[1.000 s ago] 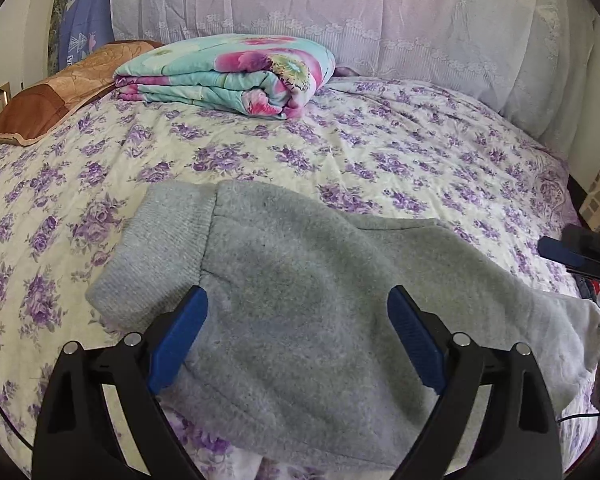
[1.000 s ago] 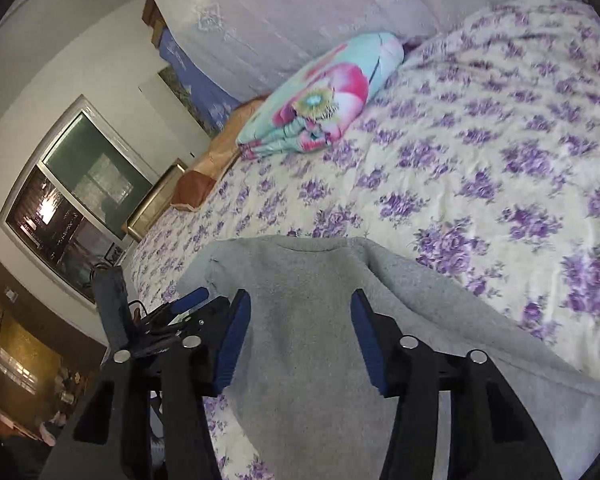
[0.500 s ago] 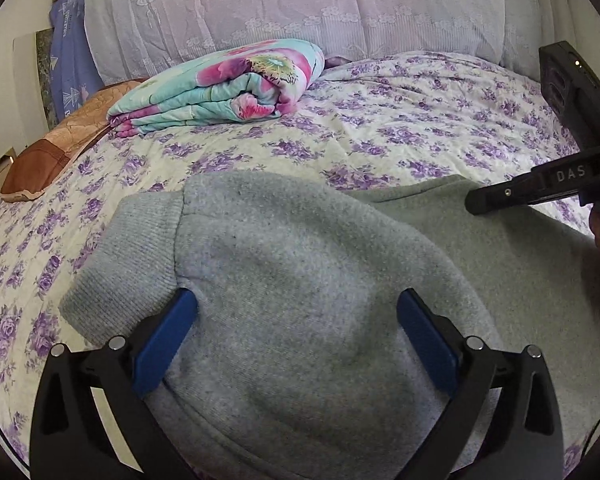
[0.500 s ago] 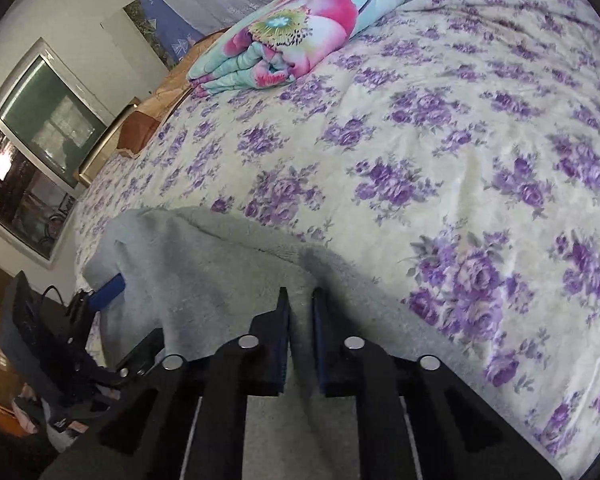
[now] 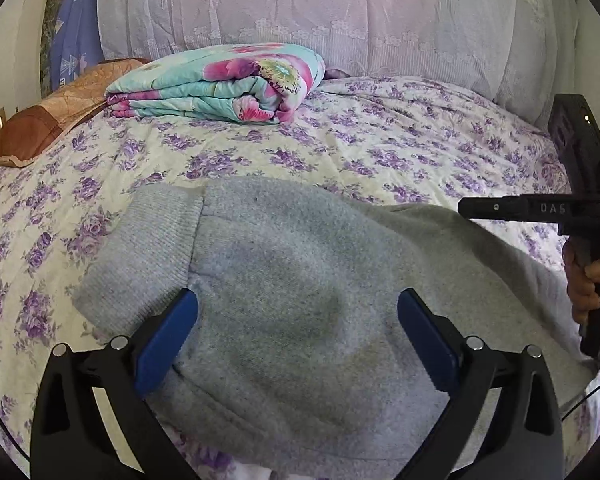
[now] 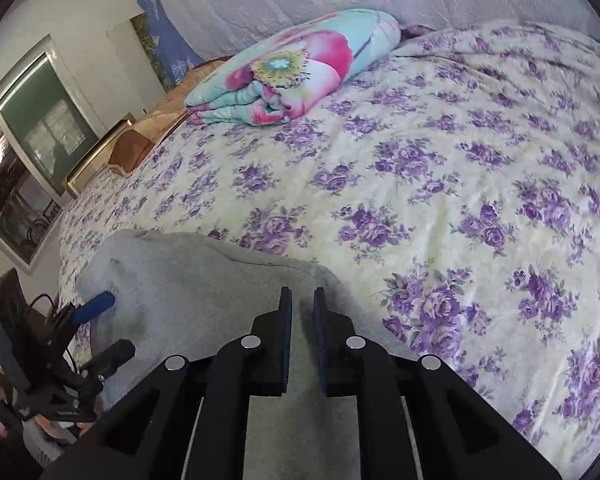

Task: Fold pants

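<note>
Grey fleece pants (image 5: 284, 264) lie bunched on the flowered bedspread, with a ribbed band (image 5: 152, 240) at their left end. My left gripper (image 5: 298, 300) stands wide open low over the cloth, its blue pads either side of a soft hump and not pressing it. It appears at the left edge of the right wrist view as the left gripper (image 6: 108, 328). My right gripper (image 6: 300, 296) is nearly shut at the far edge of the pants (image 6: 188, 276), with grey cloth in the narrow slit between its pads; its jaws are opening slightly. A hand (image 5: 584, 284) holds the right gripper (image 5: 464, 208).
A folded turquoise and pink quilt (image 5: 220, 84) and a brown pillow (image 5: 48, 124) lie at the head of the bed. The purple-flowered bedspread (image 5: 380, 148) stretches beyond the pants. A lace-covered headboard (image 5: 340, 12) stands behind. A window (image 6: 28, 160) is on the left wall.
The right gripper's jaws have come together from half open and it has moved in from the right and down onto the pants' edge. The left gripper stays wide open over the cloth.
</note>
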`<state>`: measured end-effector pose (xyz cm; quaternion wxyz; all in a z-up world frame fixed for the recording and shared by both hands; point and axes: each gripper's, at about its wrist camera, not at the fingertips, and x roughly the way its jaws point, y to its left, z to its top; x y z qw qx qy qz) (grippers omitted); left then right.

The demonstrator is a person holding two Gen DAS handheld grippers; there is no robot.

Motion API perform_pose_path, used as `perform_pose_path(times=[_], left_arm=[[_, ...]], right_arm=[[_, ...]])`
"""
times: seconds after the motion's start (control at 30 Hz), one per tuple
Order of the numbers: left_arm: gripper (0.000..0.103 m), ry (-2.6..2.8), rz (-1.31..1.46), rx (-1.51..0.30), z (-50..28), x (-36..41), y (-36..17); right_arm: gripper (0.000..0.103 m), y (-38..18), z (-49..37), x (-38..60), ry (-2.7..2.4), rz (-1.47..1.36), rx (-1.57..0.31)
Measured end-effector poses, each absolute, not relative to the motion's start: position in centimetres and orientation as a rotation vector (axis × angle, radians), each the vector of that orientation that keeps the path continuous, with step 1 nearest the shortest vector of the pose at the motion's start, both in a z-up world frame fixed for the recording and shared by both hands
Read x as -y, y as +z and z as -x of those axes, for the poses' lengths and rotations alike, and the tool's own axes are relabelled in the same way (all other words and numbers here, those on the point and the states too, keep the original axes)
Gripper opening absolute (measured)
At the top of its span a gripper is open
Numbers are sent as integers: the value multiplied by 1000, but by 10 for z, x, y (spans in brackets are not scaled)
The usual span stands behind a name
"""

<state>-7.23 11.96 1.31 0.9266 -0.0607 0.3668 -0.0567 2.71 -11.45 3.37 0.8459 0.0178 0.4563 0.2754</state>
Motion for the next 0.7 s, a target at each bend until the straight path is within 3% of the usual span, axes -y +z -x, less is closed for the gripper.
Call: perform_pose_path(times=[0.17,0.3,0.33,0.4,0.47,0.5,0.63,0.7], left_arm=[[98,-76,-4,-817,76,-110,-1],[99,-6,-145,-804,77,-94,-16],[99,-9,-136,-805,77,-96,-15],[99,-29,-89,-805,78,-103,-10],[98,-44,-47,-796,82,-109,0],[98,-51,-32,-785,85,-110,6],[98,-33,-9,-702,98,-110,34],[98,-60,5,-678,104,-108,45]], right_arm=[[8,0,-27,90,566,44,-1064],[4,-13,-33,101,557,-75,-1097],[10,-6,-29,106,550,-89,-1080],[11,16,-14,116,548,-90,-1011],[28,36,7,132,556,-102,-951],[43,47,20,142,539,-105,-915],[49,75,73,177,450,-49,-789],[57,78,96,194,418,-51,-774]])
